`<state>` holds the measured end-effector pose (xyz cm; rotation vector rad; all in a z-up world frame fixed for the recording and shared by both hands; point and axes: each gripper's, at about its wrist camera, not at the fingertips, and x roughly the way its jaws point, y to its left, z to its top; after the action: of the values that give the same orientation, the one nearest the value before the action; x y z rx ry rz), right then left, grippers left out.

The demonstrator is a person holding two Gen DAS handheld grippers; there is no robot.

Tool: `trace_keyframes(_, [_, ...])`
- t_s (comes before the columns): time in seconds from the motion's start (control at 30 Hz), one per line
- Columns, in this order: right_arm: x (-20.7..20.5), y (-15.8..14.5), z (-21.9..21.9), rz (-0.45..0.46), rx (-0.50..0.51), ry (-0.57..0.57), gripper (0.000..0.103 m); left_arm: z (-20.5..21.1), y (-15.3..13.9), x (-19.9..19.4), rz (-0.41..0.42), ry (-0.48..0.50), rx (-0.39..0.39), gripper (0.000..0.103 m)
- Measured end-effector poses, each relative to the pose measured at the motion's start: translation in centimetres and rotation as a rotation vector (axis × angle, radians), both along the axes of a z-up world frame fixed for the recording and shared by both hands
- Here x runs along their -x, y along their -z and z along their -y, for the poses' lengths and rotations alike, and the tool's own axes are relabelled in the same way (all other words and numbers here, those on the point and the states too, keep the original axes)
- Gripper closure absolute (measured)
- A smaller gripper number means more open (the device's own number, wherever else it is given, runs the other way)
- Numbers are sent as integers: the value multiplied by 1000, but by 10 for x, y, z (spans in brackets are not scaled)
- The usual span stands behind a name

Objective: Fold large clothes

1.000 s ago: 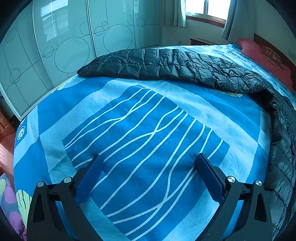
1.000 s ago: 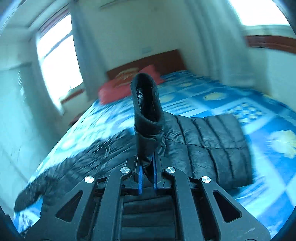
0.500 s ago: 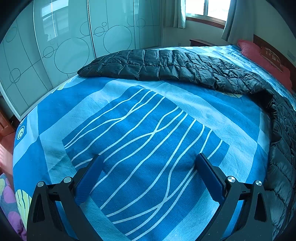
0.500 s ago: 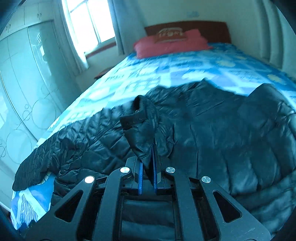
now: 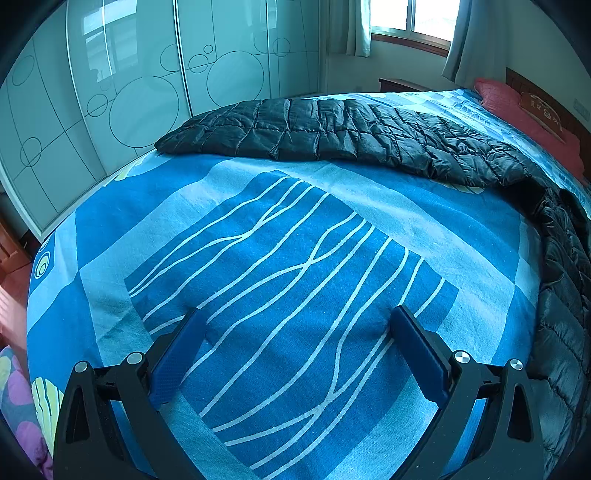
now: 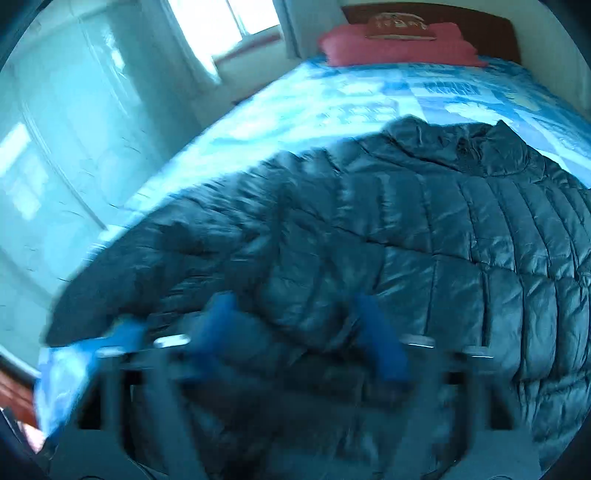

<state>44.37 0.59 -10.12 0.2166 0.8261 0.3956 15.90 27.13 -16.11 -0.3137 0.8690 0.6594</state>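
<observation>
A black quilted puffer jacket (image 6: 424, 236) lies spread on the blue patterned bed (image 5: 295, 258). In the left wrist view one long sleeve of the jacket (image 5: 332, 133) stretches across the far side of the bed, and its body runs down the right edge. My left gripper (image 5: 295, 332) is open over bare bedsheet, holding nothing. My right gripper (image 6: 295, 317) hangs just over the jacket, blurred; its jaws are opening and the blue fingers (image 6: 380, 332) stand apart, with jacket fabric lying loose between and below them.
A red pillow (image 6: 395, 40) and a wooden headboard (image 6: 491, 33) are at the bed's far end. Glass wardrobe doors (image 5: 129, 92) run along one side, with a window (image 5: 413, 18) and curtains beyond. A colourful cloth (image 5: 18, 398) shows at the bed's lower left corner.
My right gripper, which was shut on the raised sleeve cuff, swung over the jacket, came down and spread its fingers; the sleeve now lies on the jacket. The left gripper stayed still.
</observation>
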Motion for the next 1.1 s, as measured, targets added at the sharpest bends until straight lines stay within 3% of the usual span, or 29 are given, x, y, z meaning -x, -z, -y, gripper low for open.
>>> trace_keyframes(0.13, [30,-31,50,74,-5,11,26,1,1,0,-3,0,-4,4])
trace_keyframes(0.17, [36,-39,75,91,15,42,35,1,1,0,-3,0,-5,4])
trace_keyframes(0.23, [37,-48,135,90,68,147,51,1,1,-1,-5,-1,-7,4])
trace_keyframes(0.3, [33,-49,190,77,95,264,79,1,1,-1,-6,-1,-9,4])
trace_keyframes(0.43, [32,-28,314,15,99,551,87,2,1,-2,-8,-1,-12,4])
trace_keyframes(0.5, [30,-10,335,-26,110,566,90,2,2,-3,-10,-1,-14,4])
trace_keyframes(0.6, [20,35,337,-120,163,492,94,3,2,-4,-13,-2,-18,4])
trace_keyframes(0.63, [21,42,337,-109,167,479,94,3,2,-4,-14,-2,-19,4])
trace_keyframes(0.73, [21,31,343,-119,145,470,94,4,2,-5,-17,-2,-23,4])
trace_keyframes(0.9, [12,-3,355,-35,117,499,91,4,2,-5,-16,-2,-23,4])
trace_keyframes(1.0, [-12,6,357,-48,138,501,91,3,2,-5,-17,-2,-24,4])
trace_keyframes(1.1, [-31,35,359,-147,151,492,91,4,2,-5,-14,-2,-20,4])
